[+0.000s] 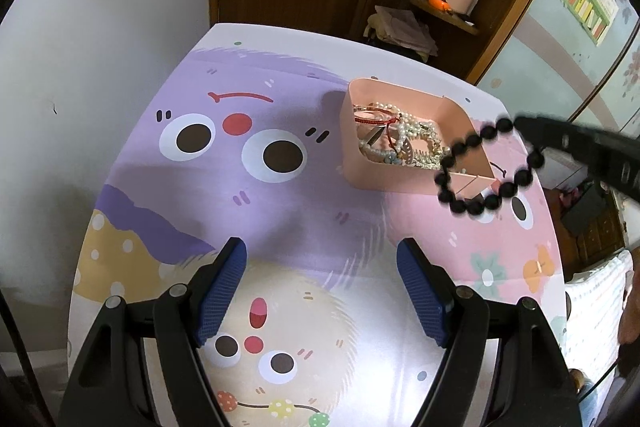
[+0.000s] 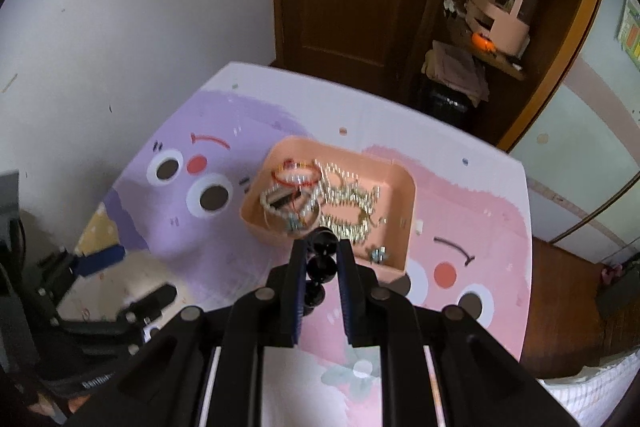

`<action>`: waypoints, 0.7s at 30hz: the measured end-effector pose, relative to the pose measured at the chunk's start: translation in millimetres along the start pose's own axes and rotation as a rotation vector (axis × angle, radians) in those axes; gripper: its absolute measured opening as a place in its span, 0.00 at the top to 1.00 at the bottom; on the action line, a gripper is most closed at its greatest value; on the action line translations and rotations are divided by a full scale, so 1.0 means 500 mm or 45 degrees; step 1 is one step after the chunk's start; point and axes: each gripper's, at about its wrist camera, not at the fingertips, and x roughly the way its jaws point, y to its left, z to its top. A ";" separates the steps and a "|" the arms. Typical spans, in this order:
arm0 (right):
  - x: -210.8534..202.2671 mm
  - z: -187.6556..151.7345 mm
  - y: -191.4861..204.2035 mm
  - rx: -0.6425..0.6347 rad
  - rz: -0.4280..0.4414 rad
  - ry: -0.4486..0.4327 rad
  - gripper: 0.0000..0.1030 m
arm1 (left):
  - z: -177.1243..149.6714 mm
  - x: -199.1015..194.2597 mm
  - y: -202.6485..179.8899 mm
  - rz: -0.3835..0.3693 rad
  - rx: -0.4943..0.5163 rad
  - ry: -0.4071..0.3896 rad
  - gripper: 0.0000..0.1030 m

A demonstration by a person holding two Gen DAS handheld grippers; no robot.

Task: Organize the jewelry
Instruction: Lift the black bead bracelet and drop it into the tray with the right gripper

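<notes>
Both grippers same build: matte black linkage arms, round silver pivot pins at the joints. Left gripper (image 1: 322,291) has blue ribbed pads (image 1: 222,291) on black fingers. Right gripper (image 2: 322,267) has dark blue pads (image 2: 347,291), white strips along the body near the camera.

Black bead bracelet (image 2: 320,267) between nearly closed jaws, above pink tray (image 2: 404,211)

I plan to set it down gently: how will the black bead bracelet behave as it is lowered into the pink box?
The black bead bracelet dangles as a loop from the right hand-held gripper, so it is probably floppy and will likely swing. Its round beads may roll and collapse among the pearl strands in the pink box.
</notes>
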 end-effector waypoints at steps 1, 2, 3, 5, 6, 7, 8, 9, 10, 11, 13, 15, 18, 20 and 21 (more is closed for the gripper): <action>-0.002 0.006 0.000 -0.002 0.001 -0.009 0.86 | 0.000 0.001 0.001 0.000 -0.001 0.001 0.26; -0.003 0.016 0.002 -0.004 0.004 -0.021 0.86 | 0.001 0.003 0.001 0.001 -0.001 0.001 0.26; -0.003 0.024 0.003 -0.008 0.007 -0.031 0.86 | 0.001 0.004 0.002 0.001 -0.002 0.001 0.26; -0.001 0.045 0.008 -0.013 0.011 -0.054 0.86 | 0.002 0.008 0.004 0.003 -0.005 0.003 0.26; 0.001 0.053 0.010 -0.013 0.013 -0.062 0.86 | 0.003 0.011 0.006 0.003 -0.008 0.006 0.26; 0.005 0.063 0.011 -0.012 0.016 -0.070 0.86 | 0.003 0.013 0.007 0.003 -0.010 0.009 0.26; 0.012 0.073 0.011 -0.011 0.016 -0.079 0.86 | 0.002 0.017 0.007 0.005 -0.013 0.015 0.26; 0.021 0.085 0.009 -0.003 0.018 -0.082 0.86 | 0.002 0.022 0.008 0.006 -0.014 0.021 0.26; 0.028 0.094 0.006 0.008 0.025 -0.080 0.86 | 0.001 0.025 0.008 0.008 -0.015 0.026 0.26; 0.043 0.106 -0.001 0.034 0.050 -0.072 0.86 | 0.001 0.029 0.009 0.010 -0.015 0.030 0.26; 0.064 0.118 -0.010 0.067 0.079 -0.062 0.86 | 0.000 0.036 0.011 0.016 -0.013 0.040 0.26; 0.093 0.128 -0.019 0.095 0.097 -0.050 0.86 | -0.002 0.044 0.013 0.020 -0.012 0.050 0.26; 0.148 0.129 -0.043 0.155 0.127 0.006 0.86 | -0.002 0.054 0.015 0.026 -0.012 0.062 0.26; 0.178 0.120 -0.061 0.188 0.109 0.039 0.86 | -0.002 0.060 0.016 0.031 -0.010 0.068 0.26; 0.188 0.115 -0.071 0.203 0.100 0.052 0.86 | -0.001 0.062 0.016 0.032 -0.010 0.071 0.26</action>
